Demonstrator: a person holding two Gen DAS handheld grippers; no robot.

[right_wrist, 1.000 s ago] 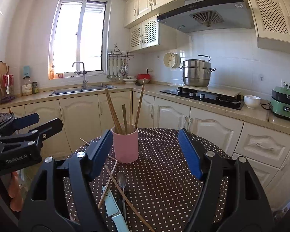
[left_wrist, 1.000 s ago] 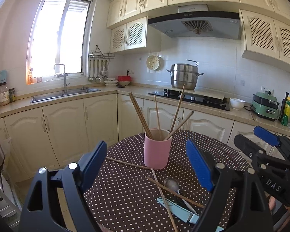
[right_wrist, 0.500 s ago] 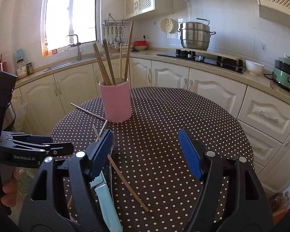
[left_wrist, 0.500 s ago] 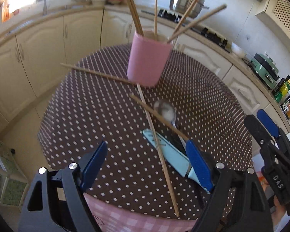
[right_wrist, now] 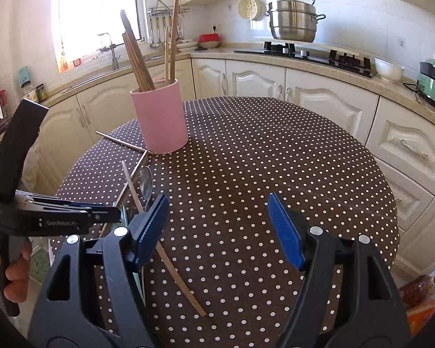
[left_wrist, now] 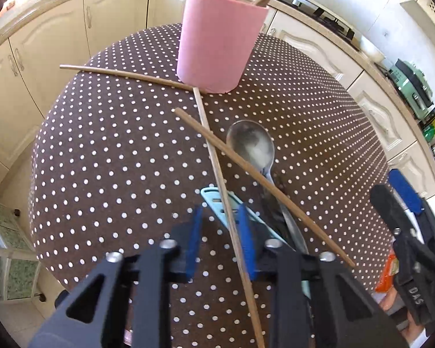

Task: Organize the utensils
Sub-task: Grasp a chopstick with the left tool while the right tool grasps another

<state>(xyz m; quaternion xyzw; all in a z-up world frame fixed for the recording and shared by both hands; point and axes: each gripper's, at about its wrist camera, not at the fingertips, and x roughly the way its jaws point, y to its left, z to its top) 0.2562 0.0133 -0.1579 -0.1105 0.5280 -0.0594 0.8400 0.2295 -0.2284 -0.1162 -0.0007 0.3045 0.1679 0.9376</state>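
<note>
**Closing in on a loose chopstick**

Sunlit kitchen with cream cabinets point(right_wrist: 255, 81) behind; in front, a round tabletop point(left_wrist: 101, 145) under a brown dotted cloth.

Piece in hand for this step, judging by position: one long chopstick point(left_wrist: 214, 156), flat on the cloth. Long axis from the foot of the pink holder point(left_wrist: 217, 43) straight back toward the left gripper point(left_wrist: 220, 208), so in line with the fingers, not across them. Near end already inside the left jaws, which have just been closing and now stand narrow, with the stick between the pads. Hugging the right-hand pad, clear gap on the other side; probably not pinched yet, though hard to judge this close under the fisheye.

Crossing over it, a second chopstick point(left_wrist: 246, 165), slanting away to the right. Under both, a metal spoon point(left_wrist: 250, 142) with its bowl toward the holder, and a knife point(left_wrist: 214, 200) with a pale blue part directly beneath the left pads. Risk of snagging the knife or dragging the crossing stick on the lift.

Farther out, a third chopstick point(left_wrist: 124, 74), one end touching the holder's base. Several more standing inside the holder.

Right gripper point(right_wrist: 217, 200) to the right of the pile, jaws spread wide, nothing between them. Left plainly the nearer hand.
</note>
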